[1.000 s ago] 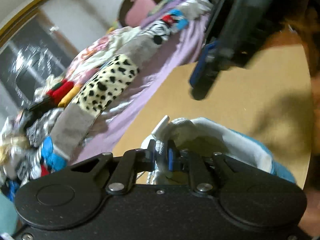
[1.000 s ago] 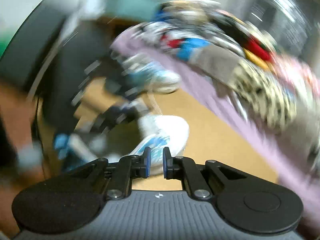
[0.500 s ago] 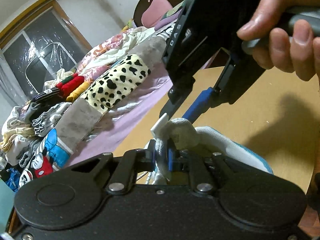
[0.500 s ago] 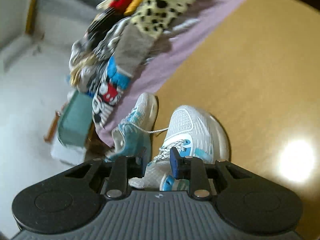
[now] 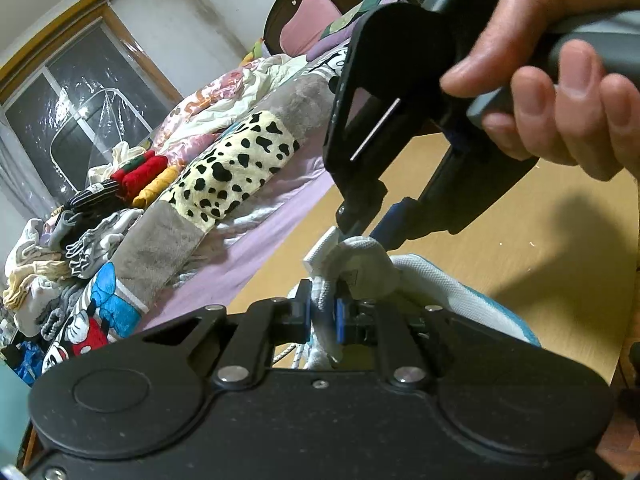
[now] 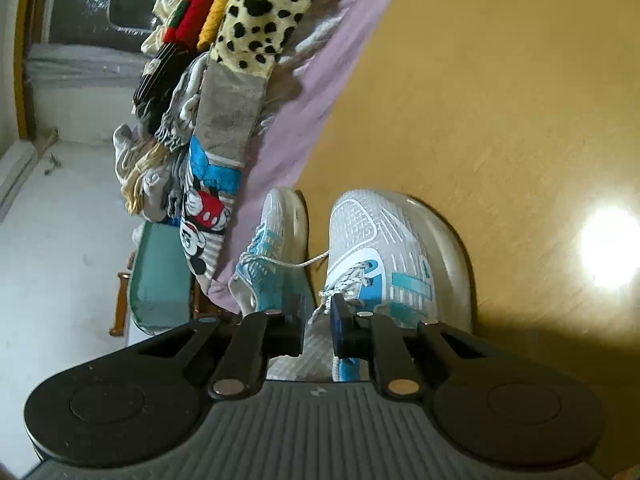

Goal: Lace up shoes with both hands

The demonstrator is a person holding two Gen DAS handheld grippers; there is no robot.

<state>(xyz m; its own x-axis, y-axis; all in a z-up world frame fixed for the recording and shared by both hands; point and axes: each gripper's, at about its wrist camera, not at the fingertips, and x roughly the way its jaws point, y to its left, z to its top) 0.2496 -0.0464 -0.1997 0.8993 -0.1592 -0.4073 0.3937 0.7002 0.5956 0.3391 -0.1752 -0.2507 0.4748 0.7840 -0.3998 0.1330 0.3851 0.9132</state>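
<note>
A white and blue shoe point(image 6: 400, 248) stands on the wooden table point(image 6: 480, 100), its twin point(image 6: 280, 240) just left of it. A loose white lace point(image 6: 296, 264) runs between the two. My left gripper point(image 5: 324, 316) is shut on the near shoe's white padded tongue point(image 5: 360, 256), above the shoe's collar point(image 5: 440, 284). My right gripper point(image 5: 370, 226), held by a hand point(image 5: 560, 92), reaches down from the upper right onto the top of the same tongue. In the right wrist view my right gripper point(image 6: 317, 320) is closing, with white tongue fabric between its pads.
A bed with a purple sheet point(image 5: 272, 232) runs along the table's left edge, piled with a spotted blanket point(image 5: 240, 172) and folded clothes point(image 5: 136, 176). A teal box point(image 6: 160, 276) sits beyond the table's end. Bare tabletop point(image 5: 520, 240) lies to the right of the shoes.
My right gripper came down from the upper right, rolled over, and set its fingers at the tongue's top, narrowing after a wider gap. My left gripper kept its hold and stayed still.
</note>
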